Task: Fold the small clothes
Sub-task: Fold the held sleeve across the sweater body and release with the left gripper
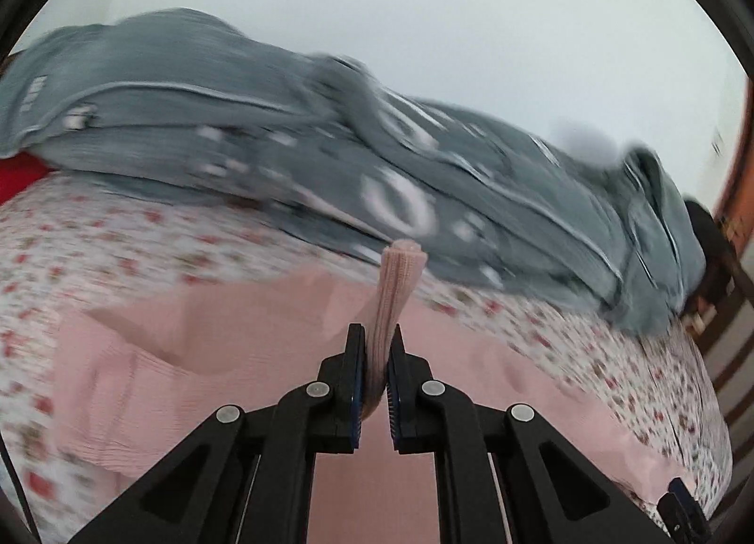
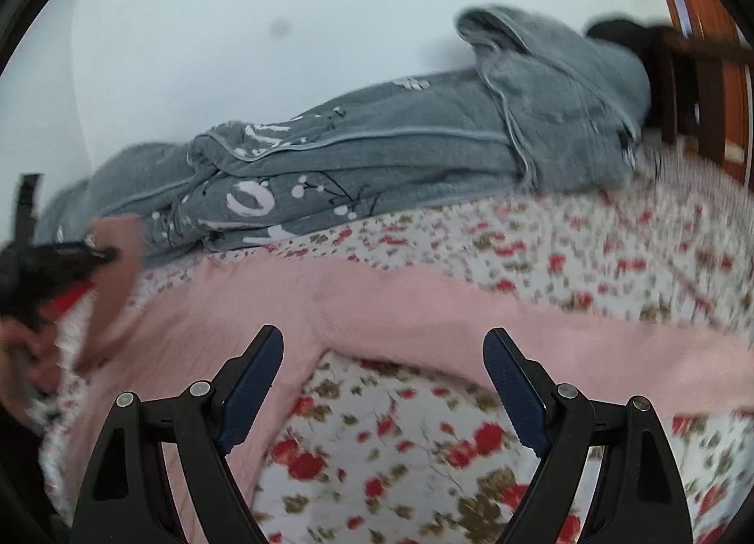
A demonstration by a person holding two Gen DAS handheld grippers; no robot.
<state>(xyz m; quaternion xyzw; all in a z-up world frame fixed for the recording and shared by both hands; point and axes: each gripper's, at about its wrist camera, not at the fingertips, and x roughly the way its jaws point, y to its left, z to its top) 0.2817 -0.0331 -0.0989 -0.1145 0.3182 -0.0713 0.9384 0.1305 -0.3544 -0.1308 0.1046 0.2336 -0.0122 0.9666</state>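
Observation:
A pink knit garment [image 1: 226, 355] lies spread on a floral bedsheet [image 1: 118, 233]. My left gripper [image 1: 377, 346] is shut on a ribbed edge of the pink garment, which sticks up between the jaws. In the right wrist view the pink garment [image 2: 424, 308] stretches across the sheet. My right gripper [image 2: 381, 355] is open and empty, hovering over the garment's near edge, its left finger [image 2: 249, 393] above pink cloth. The left gripper also shows in the right wrist view [image 2: 101, 254] at far left, holding the pink cloth.
A rumpled grey blanket with white pattern [image 1: 377, 157] lies along the back of the bed, also in the right wrist view [image 2: 377, 152]. A white wall is behind. A dark wooden bed frame [image 2: 683, 86] and orange door stand at right. Floral sheet [image 2: 400, 449] lies below the right gripper.

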